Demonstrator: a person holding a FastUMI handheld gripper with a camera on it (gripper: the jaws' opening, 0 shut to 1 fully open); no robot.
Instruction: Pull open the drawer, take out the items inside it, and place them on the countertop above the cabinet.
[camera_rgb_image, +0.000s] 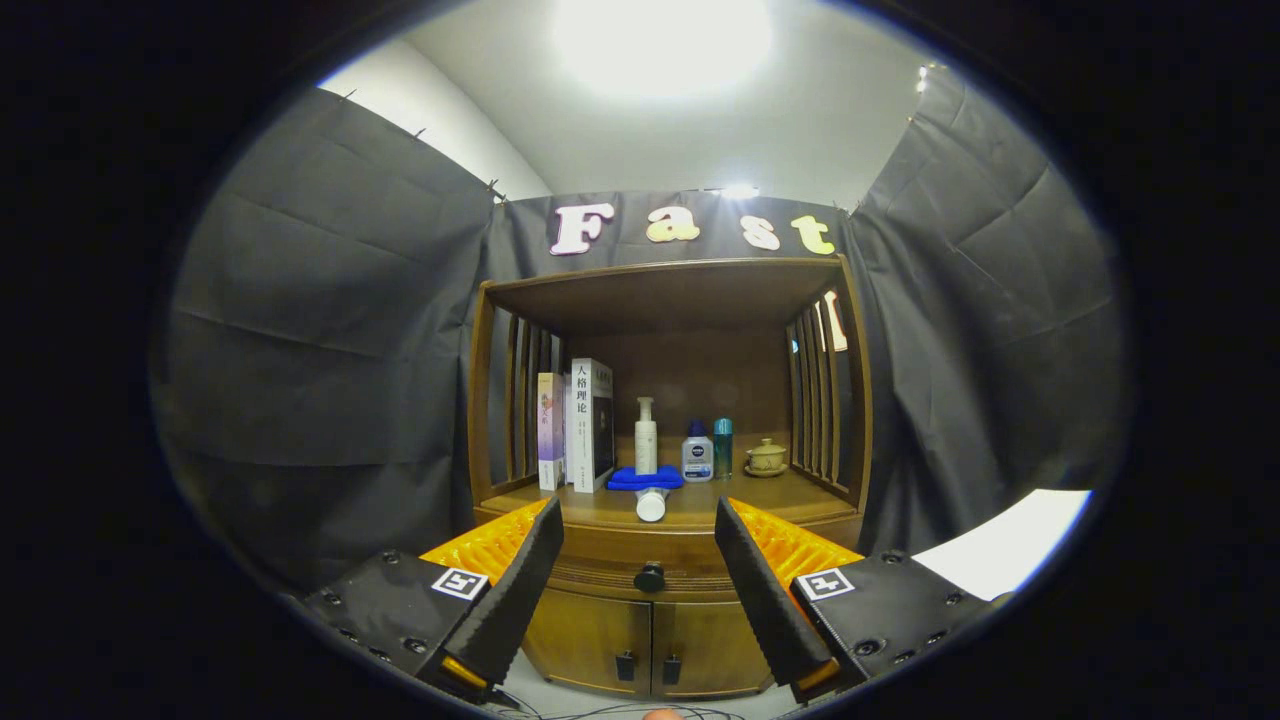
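I've got the gripper (640, 560) w/ fingers spread wide, nothing held, drawer (650, 578) shut w/ its knob (649, 577) centred between them, ahead; any approach should be straight on, level w/ knob.

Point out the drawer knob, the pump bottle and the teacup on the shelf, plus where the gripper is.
drawer knob (649, 577): gripper view, round front face.
pump bottle (646, 445): gripper view, middle of its body.
teacup (767, 457): gripper view, its side wall.
gripper (640, 560): gripper view, gap between its open fingers, short of the knob.
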